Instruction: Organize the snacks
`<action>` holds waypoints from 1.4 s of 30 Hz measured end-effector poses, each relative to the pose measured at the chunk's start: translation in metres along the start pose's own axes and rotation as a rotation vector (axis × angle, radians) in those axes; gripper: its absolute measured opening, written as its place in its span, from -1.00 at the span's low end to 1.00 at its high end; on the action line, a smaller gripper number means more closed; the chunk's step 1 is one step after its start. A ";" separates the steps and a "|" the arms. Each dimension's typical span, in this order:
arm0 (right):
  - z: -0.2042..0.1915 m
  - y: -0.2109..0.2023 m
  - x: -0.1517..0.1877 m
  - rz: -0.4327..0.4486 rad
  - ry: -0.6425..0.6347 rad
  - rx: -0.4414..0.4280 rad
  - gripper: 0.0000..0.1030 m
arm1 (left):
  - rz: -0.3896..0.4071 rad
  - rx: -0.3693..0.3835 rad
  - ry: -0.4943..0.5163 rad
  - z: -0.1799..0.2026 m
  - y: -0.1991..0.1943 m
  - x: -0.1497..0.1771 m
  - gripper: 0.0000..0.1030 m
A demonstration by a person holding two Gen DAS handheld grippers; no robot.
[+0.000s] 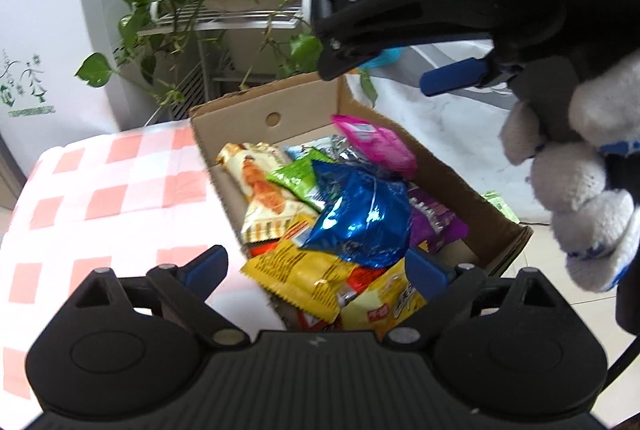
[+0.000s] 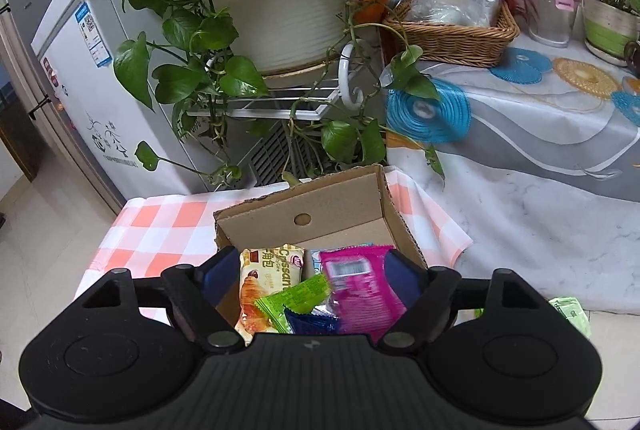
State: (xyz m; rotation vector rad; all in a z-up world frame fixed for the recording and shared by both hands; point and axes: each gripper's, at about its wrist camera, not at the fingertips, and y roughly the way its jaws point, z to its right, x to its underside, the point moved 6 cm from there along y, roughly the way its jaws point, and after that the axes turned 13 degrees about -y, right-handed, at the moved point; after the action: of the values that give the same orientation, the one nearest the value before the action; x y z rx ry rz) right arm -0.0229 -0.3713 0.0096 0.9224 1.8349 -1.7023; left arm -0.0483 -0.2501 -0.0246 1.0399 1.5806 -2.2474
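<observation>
Both tools are matte black plastic: the left gripper and right gripper each have a ribbed central body, two rounded lobes with shallow oval discs, triangular cut-outs, silver pivot pins and blue fingertip pads. Seen from the left wrist camera, the right gripper's side carries raised grey letters "DAS", slotted vents and a small screw. The gloved hand around its handle wears a white knitted glove with blue markings

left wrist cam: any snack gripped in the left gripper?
No, the left gripper is open above the cardboard box, its fingers clamping no packet.
</observation>
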 end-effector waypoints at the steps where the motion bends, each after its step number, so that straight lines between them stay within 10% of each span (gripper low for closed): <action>1: 0.000 -0.001 0.001 -0.005 0.004 0.006 0.68 | -0.006 -0.008 -0.009 -0.002 -0.001 0.001 0.85; 42: -0.003 -0.029 0.077 -0.194 -0.030 0.259 1.00 | -0.022 -0.222 -0.193 -0.065 -0.020 -0.005 0.96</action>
State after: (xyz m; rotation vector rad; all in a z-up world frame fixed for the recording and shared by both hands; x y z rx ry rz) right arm -0.0955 -0.3562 -0.0268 0.8328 1.7604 -2.0997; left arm -0.0276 -0.1856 -0.0185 0.7283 1.7155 -2.0554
